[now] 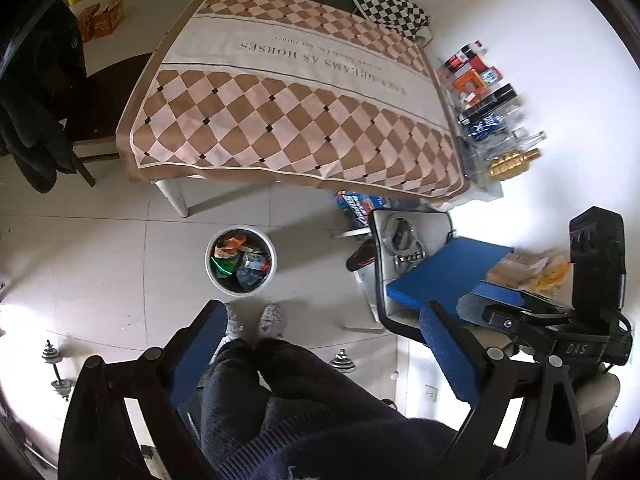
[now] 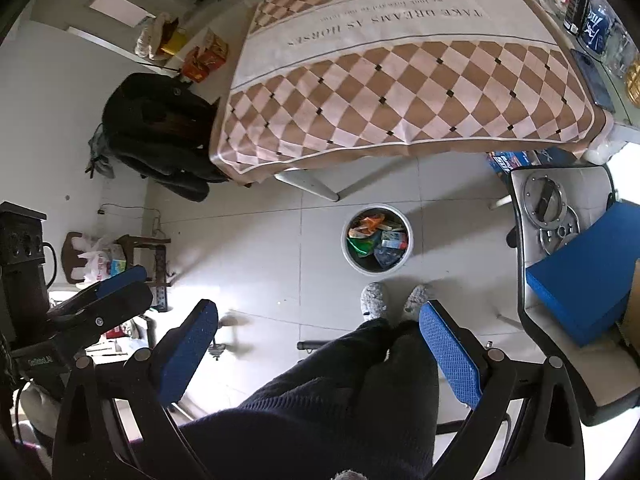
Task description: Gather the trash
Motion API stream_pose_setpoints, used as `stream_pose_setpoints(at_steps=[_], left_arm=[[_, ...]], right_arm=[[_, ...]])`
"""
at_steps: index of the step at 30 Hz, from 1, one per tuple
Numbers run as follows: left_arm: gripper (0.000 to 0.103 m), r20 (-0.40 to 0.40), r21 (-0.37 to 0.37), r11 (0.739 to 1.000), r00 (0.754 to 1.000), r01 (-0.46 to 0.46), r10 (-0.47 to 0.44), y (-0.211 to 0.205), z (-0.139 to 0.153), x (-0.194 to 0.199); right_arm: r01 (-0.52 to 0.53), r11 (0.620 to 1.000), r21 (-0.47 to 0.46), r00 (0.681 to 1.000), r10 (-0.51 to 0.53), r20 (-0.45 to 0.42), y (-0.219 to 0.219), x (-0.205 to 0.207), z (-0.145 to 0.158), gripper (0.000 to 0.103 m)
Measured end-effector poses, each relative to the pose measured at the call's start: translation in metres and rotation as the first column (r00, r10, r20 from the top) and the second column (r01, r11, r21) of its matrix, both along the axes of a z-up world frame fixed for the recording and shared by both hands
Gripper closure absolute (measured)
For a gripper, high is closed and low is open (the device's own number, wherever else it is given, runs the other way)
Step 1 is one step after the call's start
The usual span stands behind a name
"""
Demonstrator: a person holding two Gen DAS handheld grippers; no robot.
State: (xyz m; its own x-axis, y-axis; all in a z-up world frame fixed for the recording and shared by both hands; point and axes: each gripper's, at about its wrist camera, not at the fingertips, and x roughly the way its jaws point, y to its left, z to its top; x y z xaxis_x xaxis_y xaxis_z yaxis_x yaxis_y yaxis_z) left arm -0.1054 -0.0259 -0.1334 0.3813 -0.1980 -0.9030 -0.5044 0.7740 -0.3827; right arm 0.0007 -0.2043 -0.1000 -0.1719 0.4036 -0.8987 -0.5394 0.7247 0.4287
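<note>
A table under a brown-and-cream checked cloth (image 1: 288,112) fills the far side, its top bare; bottles and boxes (image 1: 488,108) crowd the strip just beside its edge. A white chair (image 2: 560,264) carrying a blue foam block (image 2: 580,276) stands near. On the tiled floor, the round white bin (image 2: 377,238) holds the coloured wrappers (image 2: 376,240), just beyond the person's slippers (image 2: 394,300). The left gripper (image 1: 320,354) and right gripper (image 2: 316,354) hover above the person's dark-trousered legs (image 2: 360,380), jaws spread wide, empty.

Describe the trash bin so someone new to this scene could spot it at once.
Find the table with the brown checkered cloth. On the tiled floor just in front of it, by the person's slippers, stands a round white bin, the only container filled with colourful wrappers.
</note>
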Motion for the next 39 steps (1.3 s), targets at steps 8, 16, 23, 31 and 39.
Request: stream_pose_setpoints(at_steps=[8, 16, 23, 31, 39], left_arm=[[0.005, 0.025, 0.010, 1.000, 1.000, -0.003, 0.002, -0.001, 0.017, -0.009], [0.004, 0.030, 0.019, 1.000, 0.999, 0.017, -0.017, -0.004, 0.023, -0.009], [0.000, 0.033, 0.038, 0.999, 0.999, 0.036, -0.037, -0.006, 0.027, -0.010], [0.000, 0.042, 0.039, 0.999, 0.999, 0.033, -0.034, -0.002, 0.031, -0.009], [0.000, 0.051, 0.035, 0.999, 0.998, 0.034, -0.035, 0.000, 0.035, -0.008]], right_arm=[[-0.017, 0.999, 0.029, 1.000, 0.017, -0.011, 0.003, -0.005, 0.016, 0.001], [-0.021, 0.999, 0.042, 1.000, 0.021, -0.019, 0.004, -0.007, 0.020, 0.000], [-0.029, 0.998, 0.047, 0.999, 0.031, -0.036, 0.007, -0.010, 0.022, 0.000], [-0.034, 0.999, 0.035, 0.999, 0.035, -0.034, 0.010, -0.009, 0.026, 0.000], [-0.036, 0.999, 0.036, 0.999, 0.037, -0.029, 0.010, -0.005, 0.028, 0.000]])
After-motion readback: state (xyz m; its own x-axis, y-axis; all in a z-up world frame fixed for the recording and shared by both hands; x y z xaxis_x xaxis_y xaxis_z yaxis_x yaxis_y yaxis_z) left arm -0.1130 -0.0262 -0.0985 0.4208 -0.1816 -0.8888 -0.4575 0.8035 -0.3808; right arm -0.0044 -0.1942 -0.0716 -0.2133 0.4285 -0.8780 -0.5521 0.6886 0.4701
